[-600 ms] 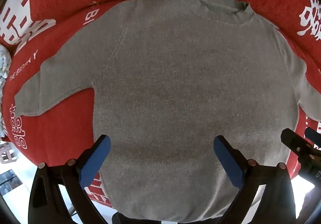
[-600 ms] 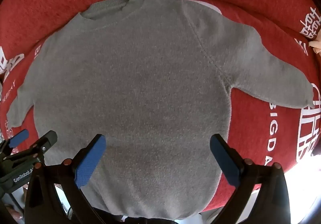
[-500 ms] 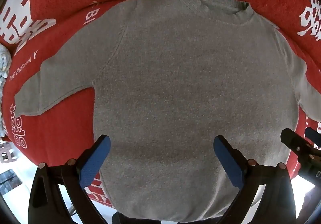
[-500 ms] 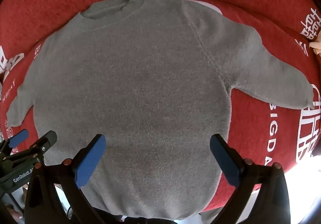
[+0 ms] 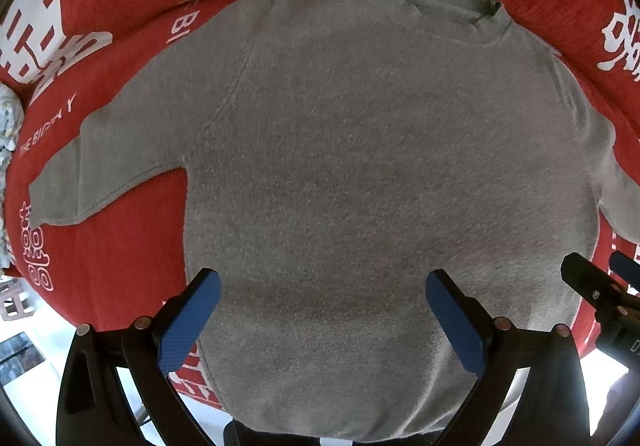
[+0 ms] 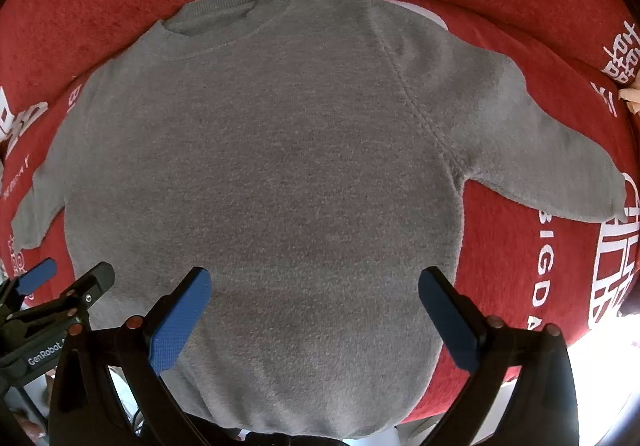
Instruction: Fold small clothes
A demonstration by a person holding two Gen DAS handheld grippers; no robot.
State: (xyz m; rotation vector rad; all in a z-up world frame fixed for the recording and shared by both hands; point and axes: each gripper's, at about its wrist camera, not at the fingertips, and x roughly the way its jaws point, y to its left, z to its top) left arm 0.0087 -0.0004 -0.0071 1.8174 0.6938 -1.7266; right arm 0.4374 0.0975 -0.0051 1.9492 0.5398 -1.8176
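Grey sweater [image 5: 360,174] lies flat and face-up on a red cloth [image 5: 120,258] printed with white characters, neckline [image 5: 448,6] at the far edge, hem toward the camera, both sleeves spread outward. No fold made yet; the task looks to be at its very start. Left gripper [image 5: 322,320] hangs above the lower body of the garment, blue pads spread wide, nothing between them, not touching the fabric. Right gripper [image 6: 314,320] likewise: jaws fully apart, empty, poised over the lower right half. Each tool shows at the edge of the other's view, so they sit near one another. Risks as judged from here: the knit looks thick and fuzzy, so a pinch on the body panel may catch only the top layer and leave the back layer behind, giving a lopsided fold. A pinch taken too deep may catch the red cloth too and drag it along, rumpling the surface. The left sleeve [image 5: 104,166] and right sleeve [image 6: 540,150] lie loose; a lift at the hem or shoulder without first tucking them in would likely let them trail and bunch under the fold. With the tools this near each other, an inward move by both could make them collide.
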